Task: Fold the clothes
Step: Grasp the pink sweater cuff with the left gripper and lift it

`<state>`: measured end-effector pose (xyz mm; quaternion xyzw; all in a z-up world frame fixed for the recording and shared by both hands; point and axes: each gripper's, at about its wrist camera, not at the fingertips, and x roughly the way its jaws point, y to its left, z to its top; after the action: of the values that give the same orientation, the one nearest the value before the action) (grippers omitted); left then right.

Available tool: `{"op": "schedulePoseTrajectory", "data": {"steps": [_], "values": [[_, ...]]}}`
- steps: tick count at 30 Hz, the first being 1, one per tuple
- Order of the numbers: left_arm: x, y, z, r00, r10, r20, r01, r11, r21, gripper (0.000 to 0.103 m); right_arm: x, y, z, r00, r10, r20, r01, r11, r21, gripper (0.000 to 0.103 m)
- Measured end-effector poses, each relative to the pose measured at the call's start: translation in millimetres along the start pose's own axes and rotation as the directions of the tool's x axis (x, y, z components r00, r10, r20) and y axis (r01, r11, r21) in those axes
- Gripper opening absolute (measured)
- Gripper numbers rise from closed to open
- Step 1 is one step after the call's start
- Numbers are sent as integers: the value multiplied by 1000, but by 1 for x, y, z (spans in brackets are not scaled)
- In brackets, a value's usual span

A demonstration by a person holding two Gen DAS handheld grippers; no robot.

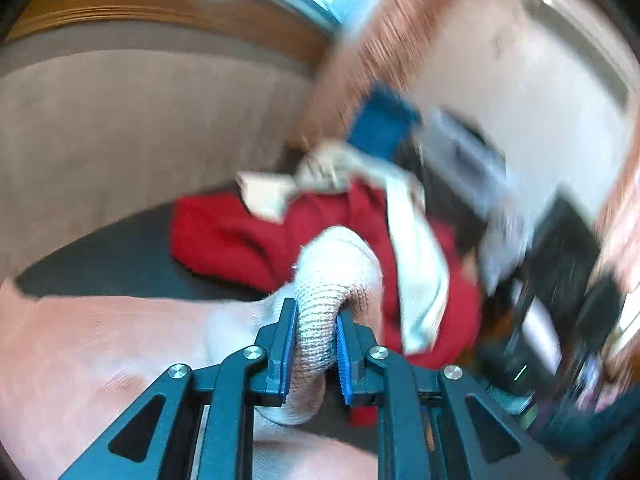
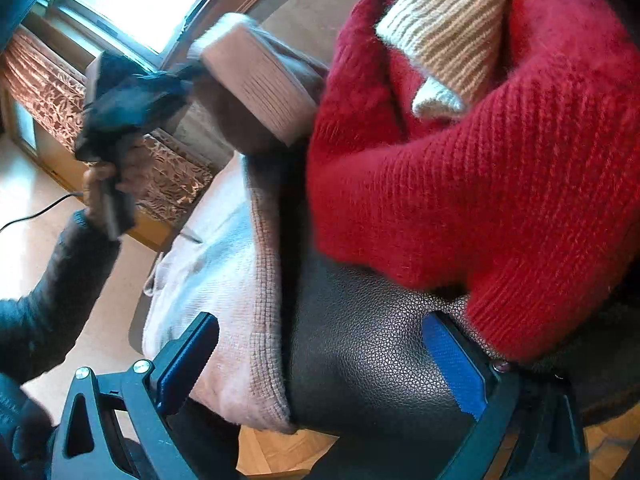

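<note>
Both grippers are dark blue-black frames with triangular cut-outs and round silver screws at the joints. The left gripper (image 1: 316,344) carries bright blue ribbed pads; the right gripper (image 2: 320,364) has blue-faced fingers (image 2: 454,364). The person wears a dark grey sleeve (image 2: 56,292).

Motion is smearing the clutter (image 1: 540,280) at my left view's right side — I'm failing to make anything out; my pads (image 1: 285,336) are hiding part of the pink knit (image 1: 320,320).

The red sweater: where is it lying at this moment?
In the right wrist view the red sweater fills the upper right, heaped on the black leather seat beside the pink sweater, with a striped beige knit on top.
</note>
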<state>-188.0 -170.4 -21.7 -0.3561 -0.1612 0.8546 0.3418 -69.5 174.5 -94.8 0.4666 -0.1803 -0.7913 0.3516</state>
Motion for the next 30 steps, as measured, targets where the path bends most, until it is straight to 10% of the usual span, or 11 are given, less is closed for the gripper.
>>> {"op": "schedulePoseTrajectory", "data": {"steps": [4, 8, 14, 18, 24, 30], "values": [[-59, 67, -12, 979, -3, 206, 59, 962, -265, 17, 11, 15, 0, 998, -68, -8, 68, 998, -10, 103], [-123, 125, -75, 920, 90, 381, 121, 859, -497, 18, 24, 30, -2, 986, -163, -26, 161, 985, -55, 103], [-207, 174, -181, 877, 387, 286, -72, 693, -718, 48, 31, 41, 19, 981, -192, 2, 192, 980, -61, 103], [-252, 175, -219, 830, 505, 238, -170, 634, -755, 52, 42, 80, 27, 995, -99, 18, 101, 982, -160, 103], [-288, 145, -218, 778, 623, 81, -430, 622, -654, 56, 112, 128, 26, 994, -70, -87, 40, 951, -307, 103], [-230, 122, -145, 755, 652, -72, -615, 665, -423, 60, 148, 135, 23, 991, -100, -85, 55, 906, -421, 103]]}}
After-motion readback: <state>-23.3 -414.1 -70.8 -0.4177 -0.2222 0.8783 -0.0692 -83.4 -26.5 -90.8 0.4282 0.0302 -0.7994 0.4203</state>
